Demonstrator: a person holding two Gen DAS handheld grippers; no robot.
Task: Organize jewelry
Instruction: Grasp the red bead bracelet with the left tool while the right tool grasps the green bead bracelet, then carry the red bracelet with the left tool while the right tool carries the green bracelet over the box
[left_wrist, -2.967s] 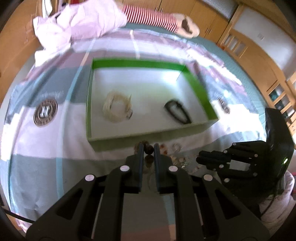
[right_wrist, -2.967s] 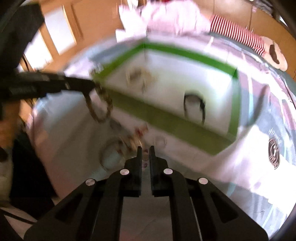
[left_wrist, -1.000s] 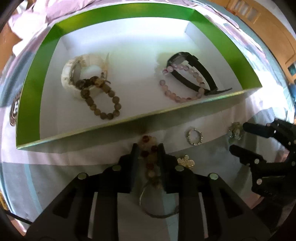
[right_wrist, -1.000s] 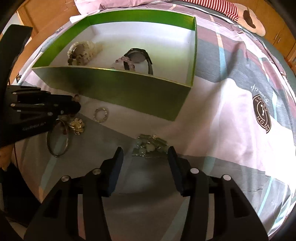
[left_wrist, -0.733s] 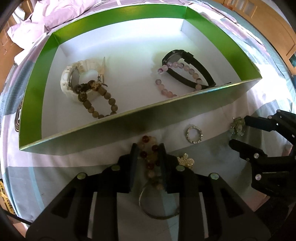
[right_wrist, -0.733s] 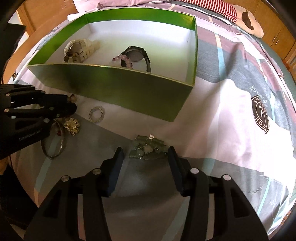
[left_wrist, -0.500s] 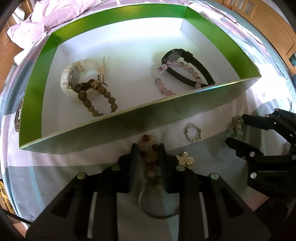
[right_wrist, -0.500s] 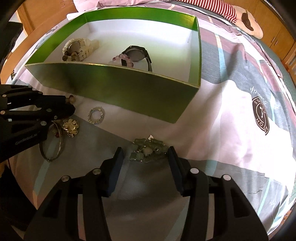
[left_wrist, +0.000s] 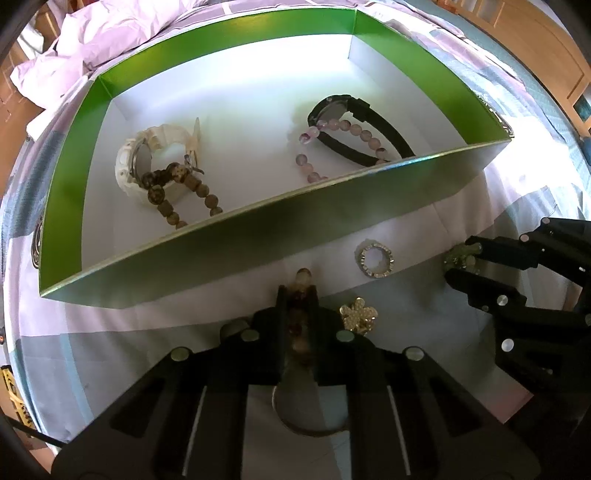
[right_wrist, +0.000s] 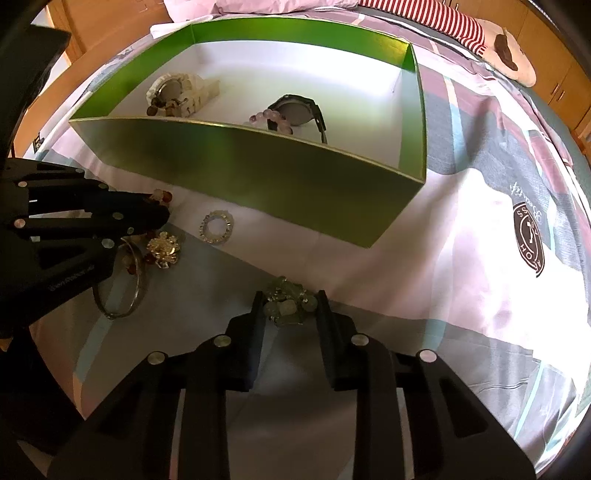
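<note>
A green box (left_wrist: 258, 236) with a white floor holds a white watch (left_wrist: 147, 162), a brown bead bracelet (left_wrist: 177, 192), a black watch (left_wrist: 354, 125) and a pink bead bracelet (left_wrist: 343, 129). In front of its near wall, my left gripper (left_wrist: 298, 295) is shut on a red-and-tan bead bracelet (left_wrist: 303, 275) lying on the bedsheet. My right gripper (right_wrist: 289, 306) points down at a green stone bracelet (right_wrist: 286, 295). Its jaws are closing, and both pads touch the bunched stones.
On the sheet between the grippers lie a sparkly ring-shaped piece (left_wrist: 373, 261), a gold flower brooch (left_wrist: 358, 318) and a thin metal bangle (right_wrist: 125, 291). The box's near wall (right_wrist: 258, 166) stands just beyond them. A pink duvet (left_wrist: 110, 37) lies behind the box.
Three seconds ago the box held only the two watches; now it also holds the two bead bracelets. Both jaws have narrowed, the left onto the red-and-tan beads, the right against the green stones.
</note>
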